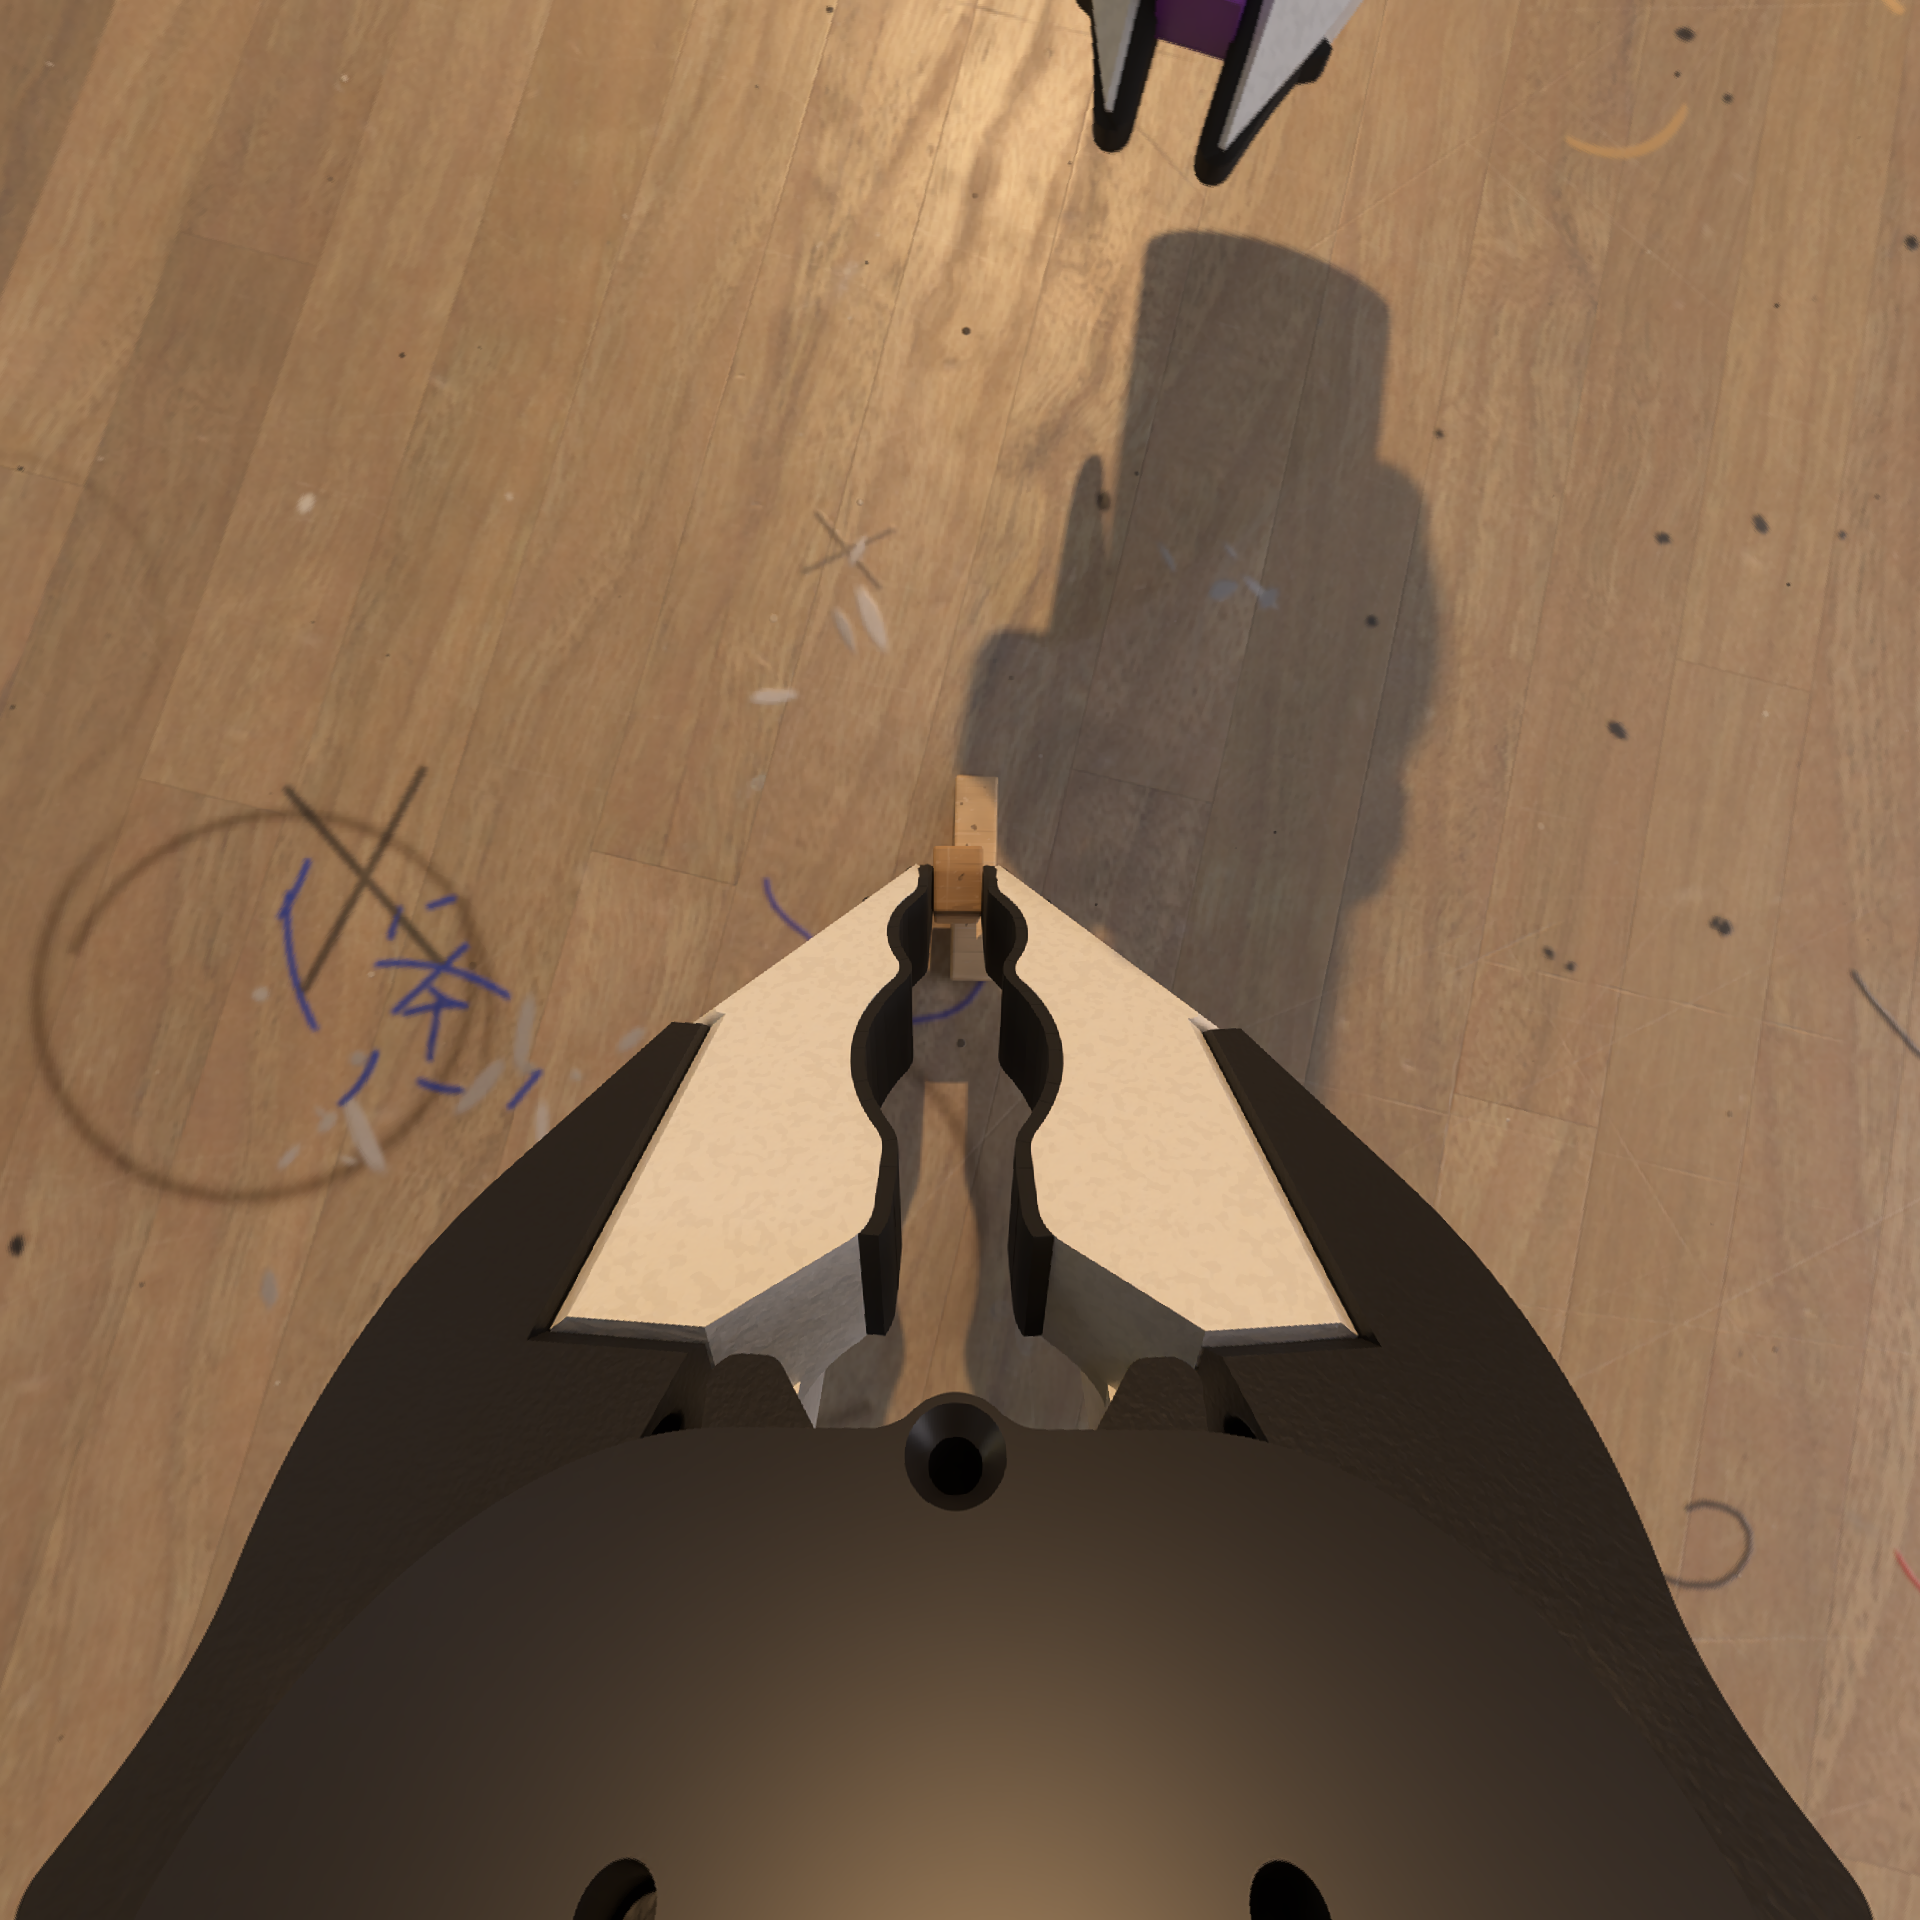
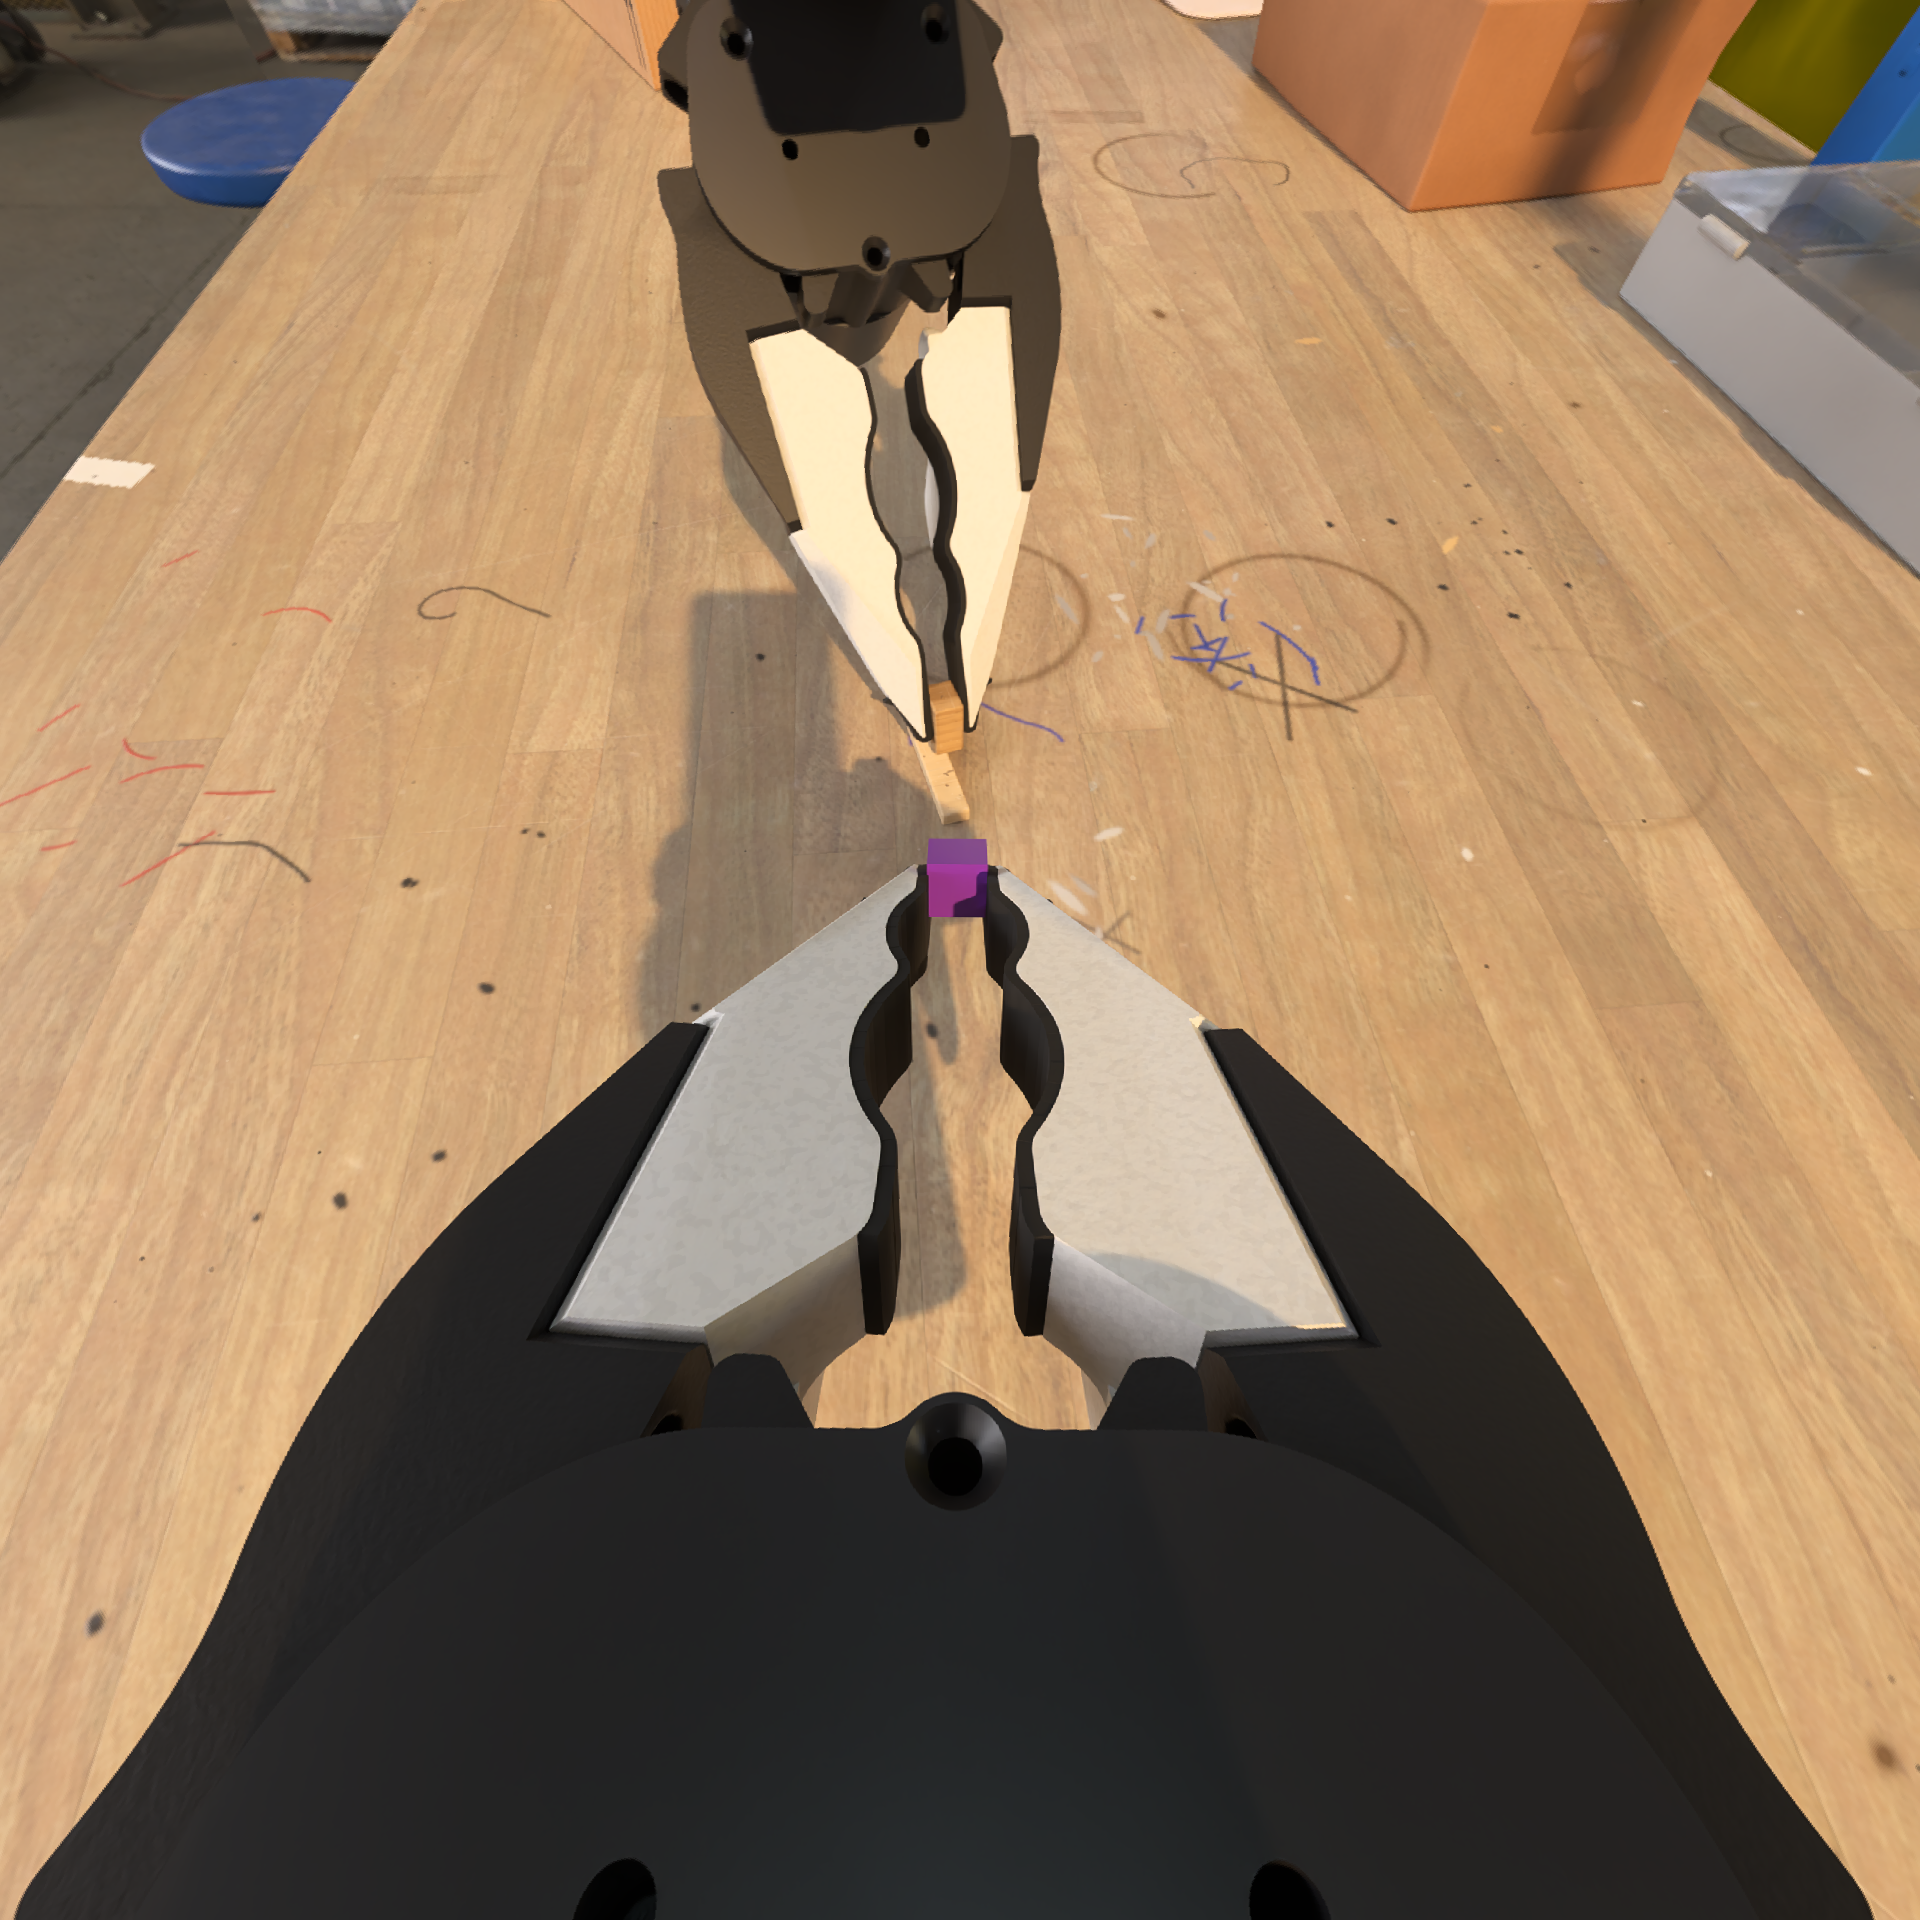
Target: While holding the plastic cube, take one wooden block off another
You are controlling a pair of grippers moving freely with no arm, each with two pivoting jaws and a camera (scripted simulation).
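My left gripper [image 1: 957,878] has cream fingers and is shut on a small tan wooden block [image 1: 957,883]. A paler, flat wooden block [image 1: 975,810] lies on the table under it. I cannot tell whether the two touch. My right gripper [image 2: 957,883] has grey fingers and is shut on the purple plastic cube [image 2: 956,881], held above the table. The right wrist view shows the left gripper [image 2: 943,722] opposite, pointing down with the tan block [image 2: 945,719] over the far end of the pale block [image 2: 951,795]. The left wrist view shows the right gripper [image 1: 1162,151] and the cube [image 1: 1205,21] at the top edge.
The wooden table [image 2: 416,416] bears pen circles and scribbles. An orange cardboard box [image 2: 1475,94] and a grey case with a clear lid [image 2: 1787,301] stand at the far right. A blue round stool [image 2: 244,135] is off the table's left edge.
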